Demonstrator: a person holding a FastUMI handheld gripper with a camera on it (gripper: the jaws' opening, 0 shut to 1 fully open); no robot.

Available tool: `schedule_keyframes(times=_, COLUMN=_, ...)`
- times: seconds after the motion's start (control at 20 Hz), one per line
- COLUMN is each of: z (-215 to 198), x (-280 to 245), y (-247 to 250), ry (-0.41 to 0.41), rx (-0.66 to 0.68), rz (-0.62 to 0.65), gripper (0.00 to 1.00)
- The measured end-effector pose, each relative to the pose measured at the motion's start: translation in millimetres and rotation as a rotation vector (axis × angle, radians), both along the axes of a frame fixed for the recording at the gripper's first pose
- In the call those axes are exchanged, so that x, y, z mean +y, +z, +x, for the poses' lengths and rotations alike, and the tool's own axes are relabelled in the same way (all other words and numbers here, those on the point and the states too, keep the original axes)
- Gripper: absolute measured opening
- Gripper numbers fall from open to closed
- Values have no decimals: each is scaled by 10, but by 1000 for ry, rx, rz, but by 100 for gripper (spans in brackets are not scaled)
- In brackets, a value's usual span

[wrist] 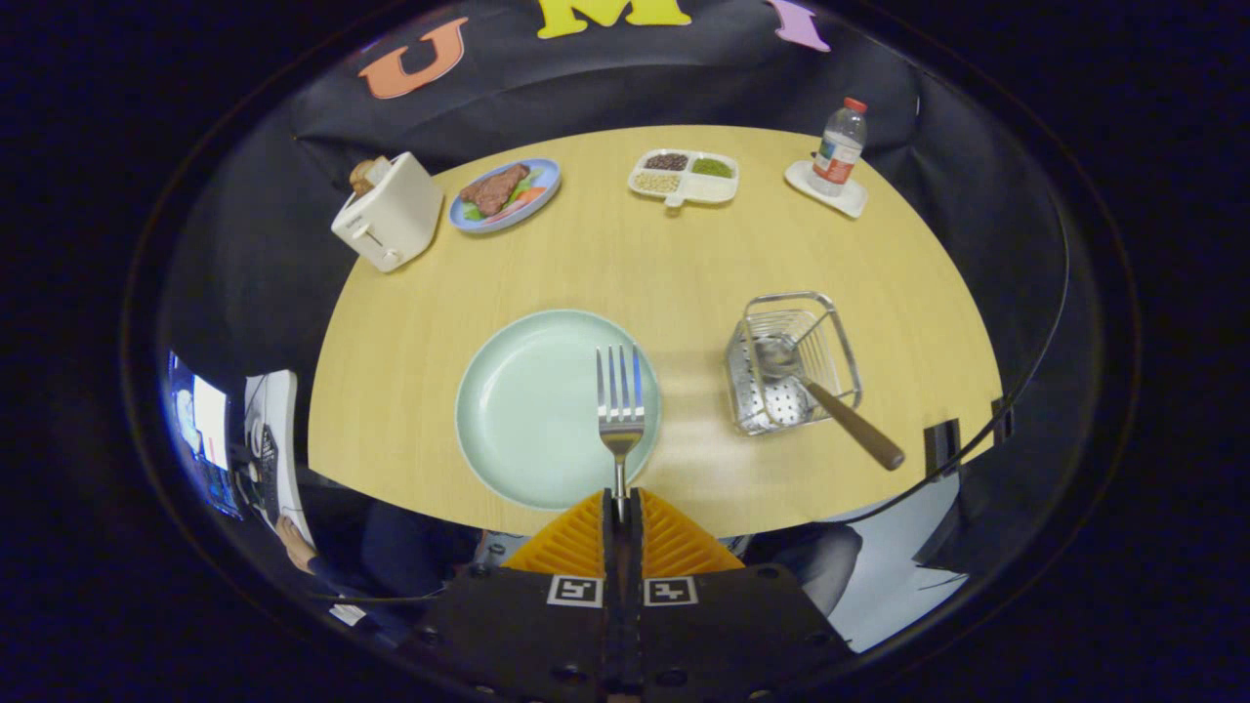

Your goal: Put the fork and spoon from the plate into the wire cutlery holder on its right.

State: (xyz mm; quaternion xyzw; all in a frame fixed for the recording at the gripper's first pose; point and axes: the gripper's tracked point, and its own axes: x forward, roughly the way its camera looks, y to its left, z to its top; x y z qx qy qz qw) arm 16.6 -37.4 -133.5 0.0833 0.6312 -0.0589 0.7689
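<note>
The gripper (621,508) has both fingers clamped on the fork (620,405), whose tines point straight ahead over the right rim of the pale green plate (527,410). In the wire cutlery holder (793,363), near the wooden table's (625,264) right edge, the spoon (820,395) leans, handle out toward the near edge.

Fork (620,405) handle hidden between fingers (576,537)
</note>
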Motion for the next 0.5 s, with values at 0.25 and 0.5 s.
schedule_keyframes(times=0.25, z=0, x=-635, y=332, ry=-11, rx=1, rz=-82, gripper=1)
schedule_keyframes(times=0.5, z=-73, x=-980, y=237, ry=2, rx=91, rz=-104, gripper=1)
